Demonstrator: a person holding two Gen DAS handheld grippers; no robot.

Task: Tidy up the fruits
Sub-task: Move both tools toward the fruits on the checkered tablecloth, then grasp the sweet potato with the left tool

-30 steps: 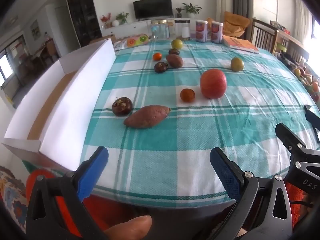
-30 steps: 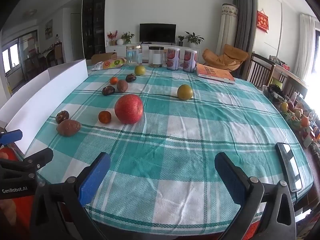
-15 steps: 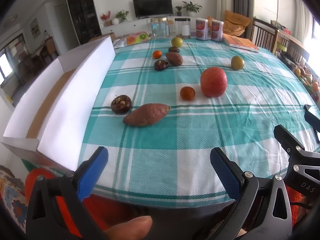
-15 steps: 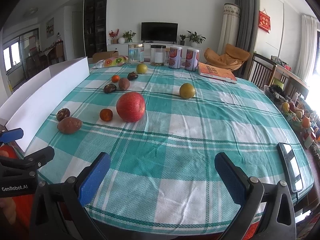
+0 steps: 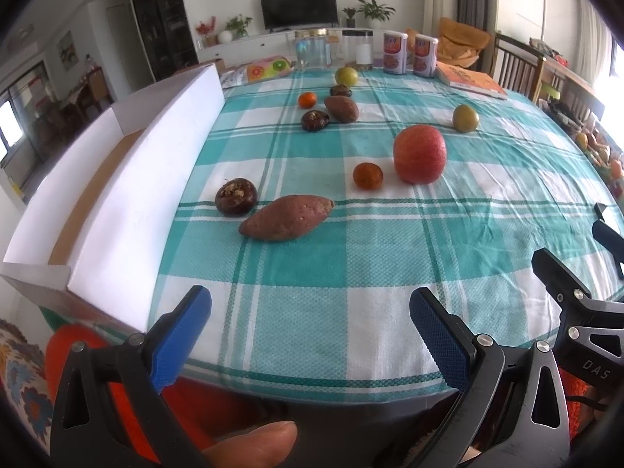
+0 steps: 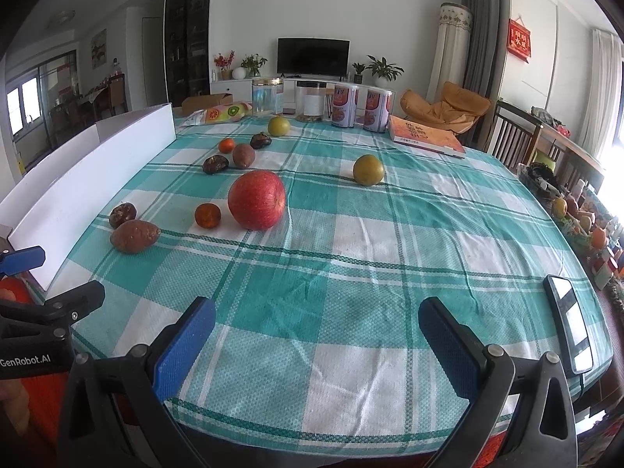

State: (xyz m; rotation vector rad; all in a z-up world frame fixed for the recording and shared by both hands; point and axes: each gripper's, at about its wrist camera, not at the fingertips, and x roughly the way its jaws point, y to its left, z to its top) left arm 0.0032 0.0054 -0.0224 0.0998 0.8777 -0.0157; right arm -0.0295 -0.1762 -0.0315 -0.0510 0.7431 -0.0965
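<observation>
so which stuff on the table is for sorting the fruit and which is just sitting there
For the job:
red apple
near sweet potato
small orange fruit
green fruit
white box

Lying about:
phone
book
two cans
glass jars

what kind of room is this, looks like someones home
Most likely a home's living and dining room: a dining table under a checked cloth, a television on a low cabinet at the far wall, and an orange armchair beside it.
</observation>
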